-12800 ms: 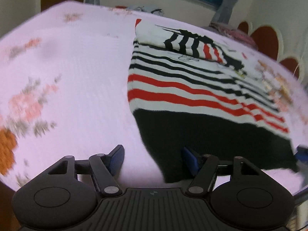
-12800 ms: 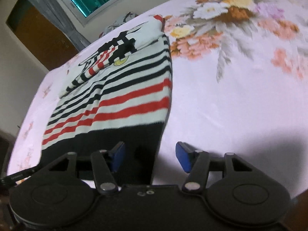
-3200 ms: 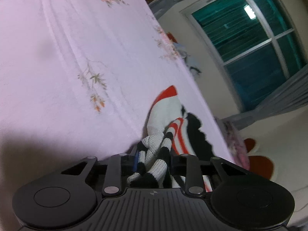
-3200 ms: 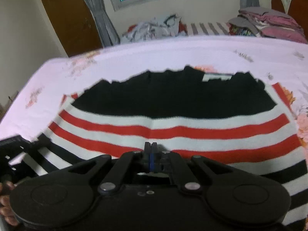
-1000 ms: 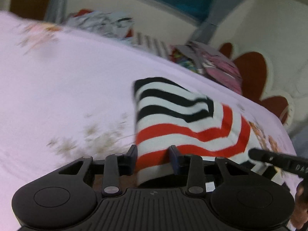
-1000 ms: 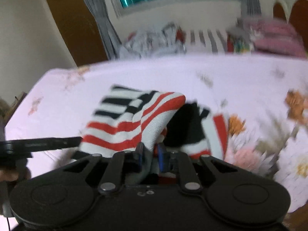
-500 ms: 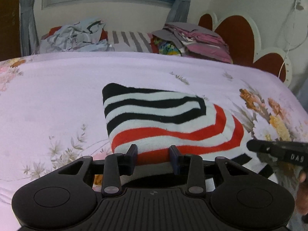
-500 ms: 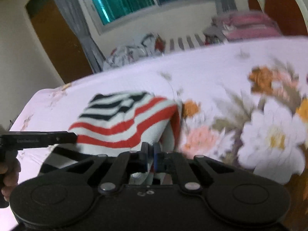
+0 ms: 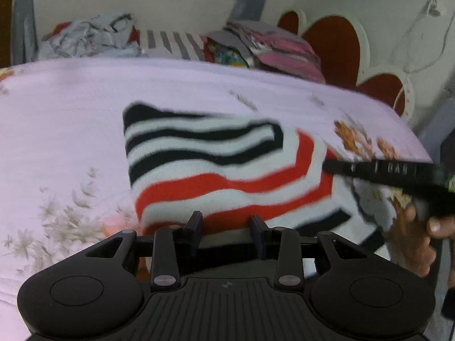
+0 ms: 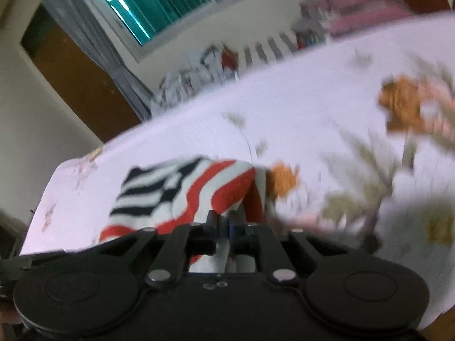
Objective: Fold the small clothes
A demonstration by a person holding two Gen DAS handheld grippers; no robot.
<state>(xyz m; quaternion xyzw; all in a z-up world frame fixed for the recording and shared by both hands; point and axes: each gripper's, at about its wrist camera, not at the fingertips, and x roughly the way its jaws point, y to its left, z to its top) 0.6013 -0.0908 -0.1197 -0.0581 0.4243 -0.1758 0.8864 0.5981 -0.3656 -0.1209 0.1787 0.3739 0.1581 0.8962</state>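
A small sweater with black, white and red stripes [image 9: 216, 164] lies folded into a compact bundle on the pink floral bed sheet [image 9: 62, 108]. My left gripper [image 9: 227, 224] is part open, its fingers on either side of the bundle's near edge. My right gripper [image 10: 223, 224] is shut on the sweater's near right edge [image 10: 227, 193]. From the left wrist view the right gripper shows as a black bar [image 9: 392, 170] at the bundle's right side, with the person's hand [image 9: 415, 233] under it.
A heap of loose clothes [image 9: 91, 37] and a stack of folded clothes [image 9: 273, 51] lie at the far side of the bed. A red and white headboard [image 9: 335, 39] stands at the right. A window [image 10: 159, 2] and a brown door [image 10: 74, 85] are behind.
The left gripper has lifted slightly with its jaws still part open at the bundle's edge. The right gripper stays shut on the sweater and has swung, tilting its view.
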